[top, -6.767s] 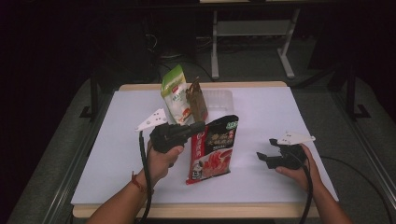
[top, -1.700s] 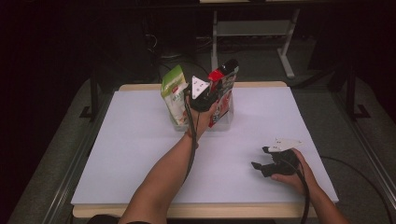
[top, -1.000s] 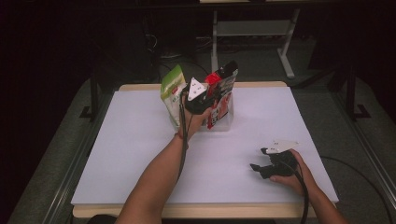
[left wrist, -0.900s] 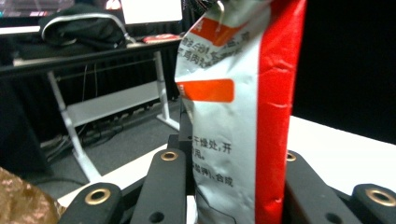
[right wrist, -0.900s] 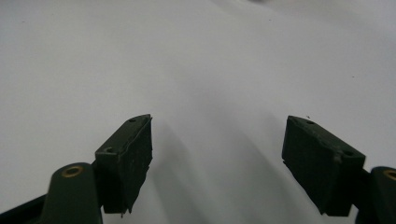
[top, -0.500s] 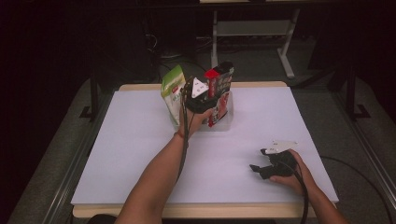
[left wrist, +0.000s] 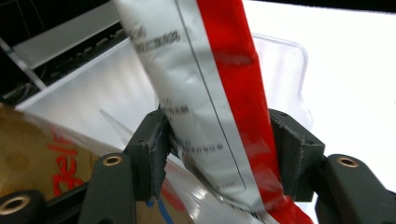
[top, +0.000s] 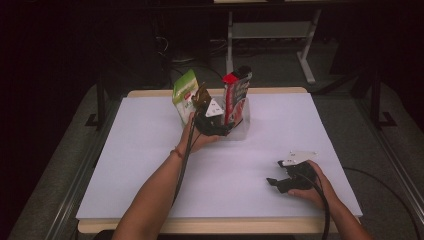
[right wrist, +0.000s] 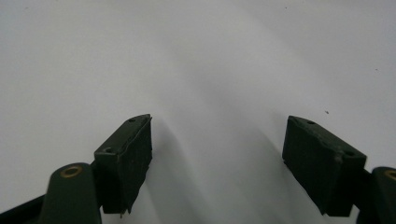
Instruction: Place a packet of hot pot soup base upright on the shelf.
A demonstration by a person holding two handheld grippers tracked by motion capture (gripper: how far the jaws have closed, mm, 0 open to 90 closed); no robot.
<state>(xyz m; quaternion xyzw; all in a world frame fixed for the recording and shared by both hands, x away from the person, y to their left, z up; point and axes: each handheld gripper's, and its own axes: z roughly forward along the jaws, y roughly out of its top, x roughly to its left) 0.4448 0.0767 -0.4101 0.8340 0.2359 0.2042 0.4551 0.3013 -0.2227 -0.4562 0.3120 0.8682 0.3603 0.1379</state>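
A red and silver snack bag point(top: 238, 94) stands upright in a clear plastic container point(top: 243, 121) at the back of the white table. My left gripper point(top: 225, 126) is at the container's near side. In the left gripper view the red bag point(left wrist: 210, 93) passes between the jaws of the left gripper point(left wrist: 217, 140), which are spread wide and open around it. My right gripper point(top: 273, 182) rests low over the table at the front right. In its own view the right gripper point(right wrist: 217, 154) is open with bare white surface between its pads.
A green bag point(top: 184, 95) and a brown bag point(top: 202, 94) stand in the container to the left of the red one. The brown bag point(left wrist: 37, 154) lies close to my left jaw. The table's white sheet point(top: 150, 150) stretches around both hands.
My left gripper has come down from the red bag's top and drawn back toward the person, its jaws now apart. The bag stands more upright in the container. The right gripper hardly moved.
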